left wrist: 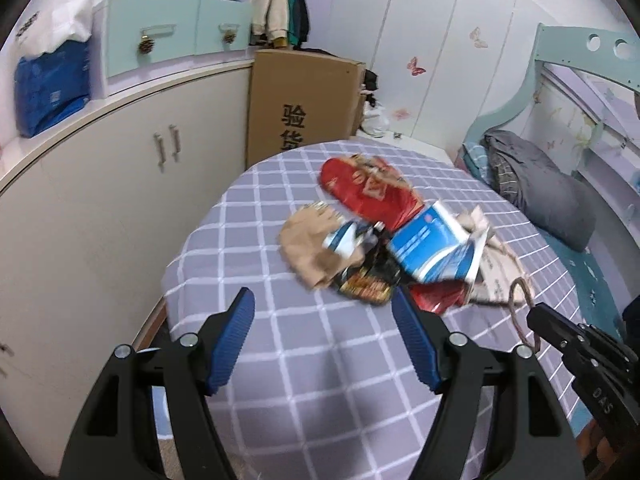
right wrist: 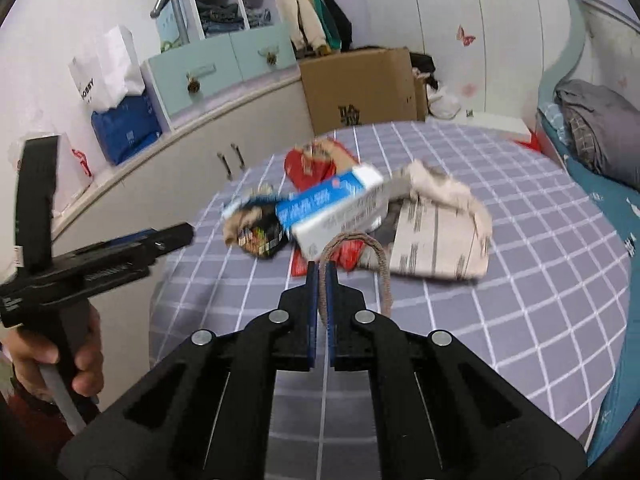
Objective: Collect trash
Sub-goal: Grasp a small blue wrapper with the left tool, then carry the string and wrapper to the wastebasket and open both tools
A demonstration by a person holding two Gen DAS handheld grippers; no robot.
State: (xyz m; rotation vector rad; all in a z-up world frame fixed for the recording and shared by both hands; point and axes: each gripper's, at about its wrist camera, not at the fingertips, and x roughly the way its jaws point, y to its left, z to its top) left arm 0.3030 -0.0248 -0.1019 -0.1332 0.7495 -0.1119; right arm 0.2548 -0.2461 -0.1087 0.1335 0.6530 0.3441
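I'm looking into a small bedroom with pale lilac walls. A cream cabinet [left wrist: 120, 184] runs along the left, with mint drawers [left wrist: 172, 40] on top of it and a cardboard box [left wrist: 300, 100] standing at its end. White wardrobe doors [left wrist: 420, 40] with butterfly stickers fill the back wall. A mint-framed bed [left wrist: 560, 80] carrying a grey quilt [left wrist: 540, 184] lies right.

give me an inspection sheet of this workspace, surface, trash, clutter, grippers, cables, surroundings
Surface: table under a purple checked cloth.
Job's things: red packet, blue and white box, dark snack wrapper, crumpled tan paper, paper bag with rope handle, piled mid-table.
Clutter: nothing seen beyond the pile.
Grippers: left gripper open, empty; right gripper shut on the rope handle.
Cables: nothing seen.
Surroundings: cardboard box, cabinet, bed.
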